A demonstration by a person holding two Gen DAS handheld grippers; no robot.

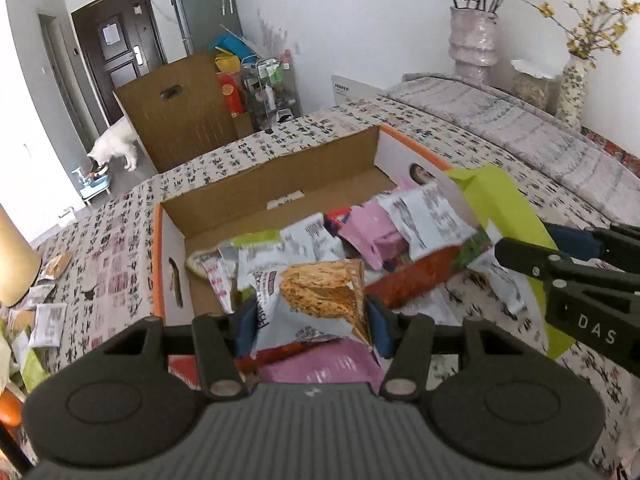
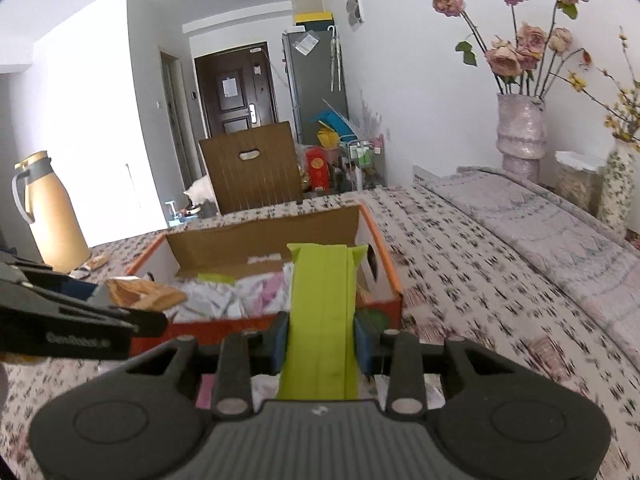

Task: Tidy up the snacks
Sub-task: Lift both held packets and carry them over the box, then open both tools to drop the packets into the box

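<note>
L tongs [image 1: 310,316] grip crinkly foil snack pouch [image 1: 320,300]; R tongs [image 2: 320,340] grip flat lime-green packet [image 2: 320,320].

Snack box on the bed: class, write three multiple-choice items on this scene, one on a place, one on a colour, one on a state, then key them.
1. Where do most snack packets lie?
A. in the cardboard box
B. on the floor
C. in the vase

2. What colour is the packet in the right gripper?
A. blue
B. lime green
C. black

3. What is the left gripper doing?
A. hanging open and empty
B. gripping a vase
C. gripping a snack packet

Key:
1 A, packets fill the cardboard box.
2 B, the right gripper clamps a lime green packet.
3 C, the left gripper pinches a snack packet.
</note>
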